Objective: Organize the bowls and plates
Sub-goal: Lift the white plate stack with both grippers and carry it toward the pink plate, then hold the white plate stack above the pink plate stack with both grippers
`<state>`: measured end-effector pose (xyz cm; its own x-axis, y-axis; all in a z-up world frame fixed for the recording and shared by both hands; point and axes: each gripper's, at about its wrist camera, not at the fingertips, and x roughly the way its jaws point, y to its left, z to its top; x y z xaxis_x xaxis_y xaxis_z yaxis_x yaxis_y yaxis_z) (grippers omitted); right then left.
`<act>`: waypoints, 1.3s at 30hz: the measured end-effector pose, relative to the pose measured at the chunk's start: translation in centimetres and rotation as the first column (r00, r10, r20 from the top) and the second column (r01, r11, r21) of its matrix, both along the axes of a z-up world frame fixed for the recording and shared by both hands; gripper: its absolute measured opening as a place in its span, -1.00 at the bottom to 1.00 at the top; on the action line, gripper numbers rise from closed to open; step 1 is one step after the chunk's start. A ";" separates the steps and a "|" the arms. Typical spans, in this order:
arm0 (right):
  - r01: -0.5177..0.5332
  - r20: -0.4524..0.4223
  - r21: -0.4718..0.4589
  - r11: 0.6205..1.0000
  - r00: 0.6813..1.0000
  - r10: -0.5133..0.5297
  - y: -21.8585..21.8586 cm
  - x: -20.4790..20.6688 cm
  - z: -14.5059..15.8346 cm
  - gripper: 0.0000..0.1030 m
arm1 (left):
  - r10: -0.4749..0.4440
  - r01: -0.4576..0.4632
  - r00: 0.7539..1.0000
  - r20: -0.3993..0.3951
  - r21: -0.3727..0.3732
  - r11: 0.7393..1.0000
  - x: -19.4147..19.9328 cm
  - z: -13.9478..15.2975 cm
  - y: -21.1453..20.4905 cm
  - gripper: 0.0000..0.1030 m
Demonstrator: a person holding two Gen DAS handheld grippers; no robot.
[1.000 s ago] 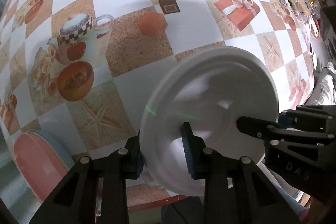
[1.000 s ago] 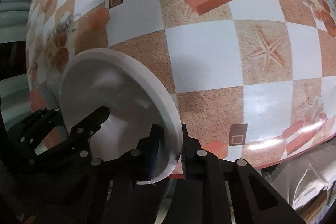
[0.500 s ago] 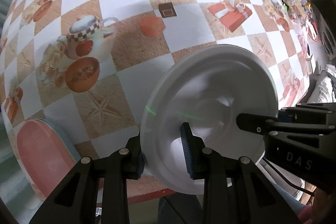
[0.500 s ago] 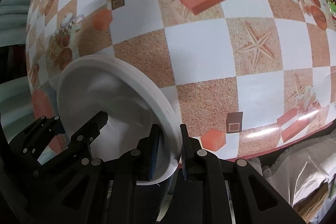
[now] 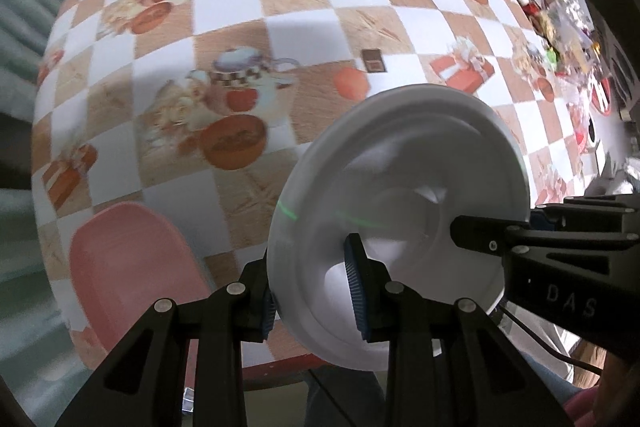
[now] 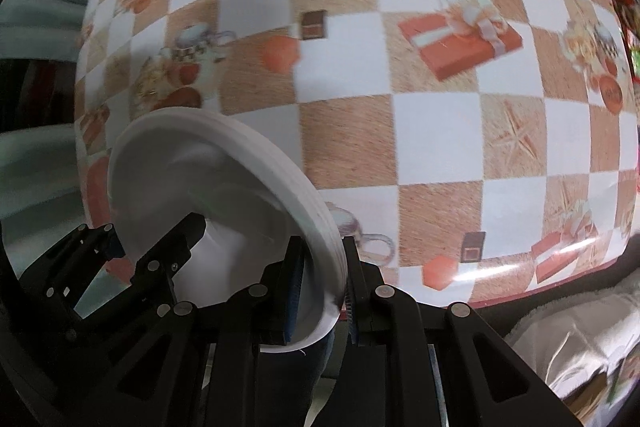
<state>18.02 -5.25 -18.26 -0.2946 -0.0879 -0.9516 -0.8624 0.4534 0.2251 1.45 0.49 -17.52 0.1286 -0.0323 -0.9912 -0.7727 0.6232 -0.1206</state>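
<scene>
Gripping opposite edges of a stack of white plates [image 5: 400,187], both grippers hold it clear above the table [image 5: 280,27]. The left gripper [image 5: 312,287] has its fingers narrowed onto the near-left rim, one blue ribbed pad [image 5: 354,267] pressed inside the top plate and the other behind the rim. The right gripper [image 6: 320,279] pinches the rim on the other side, its fingers close together with the layered plate edges [image 6: 304,195] between them; several thin rims show there, so it is a stack, though the count cannot be told. In the left wrist view the right gripper's black body reaches in from the right and carries the raised letters "DAS" [image 5: 572,301]; no other writing can be read. A pink plate [image 5: 128,267] lies on the table near its front-left edge, left of the stack and apart from it. The tablecloth [image 6: 432,131] is a check of white and tan squares printed with red gift boxes, teapots, starfish and orange bowls. Blurred clutter [image 5: 560,19] sits at the table's far right end.
</scene>
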 end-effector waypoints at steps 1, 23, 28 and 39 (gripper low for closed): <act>-0.008 0.001 0.003 1.000 1.000 0.008 0.2 -0.3 0.0 -0.62 | 0.010 -0.010 1.000 0.001 0.003 1.000 -0.3 0.2 0.3 -0.35; -0.219 0.023 0.078 0.973 0.976 0.218 6.7 -11.6 1.9 -0.61 | 0.234 -0.235 0.972 0.022 0.080 0.969 -9.2 3.1 2.0 -0.35; -0.281 0.021 0.091 0.955 0.960 0.280 7.9 -14.3 2.1 -0.61 | 0.298 -0.299 0.954 0.020 0.089 0.950 -11.7 3.5 2.3 -0.35; -0.375 0.006 0.096 0.922 0.926 0.376 8.7 -18.5 2.0 -0.61 | 0.395 -0.393 0.919 -0.001 0.095 0.914 -16.0 3.4 2.3 -0.34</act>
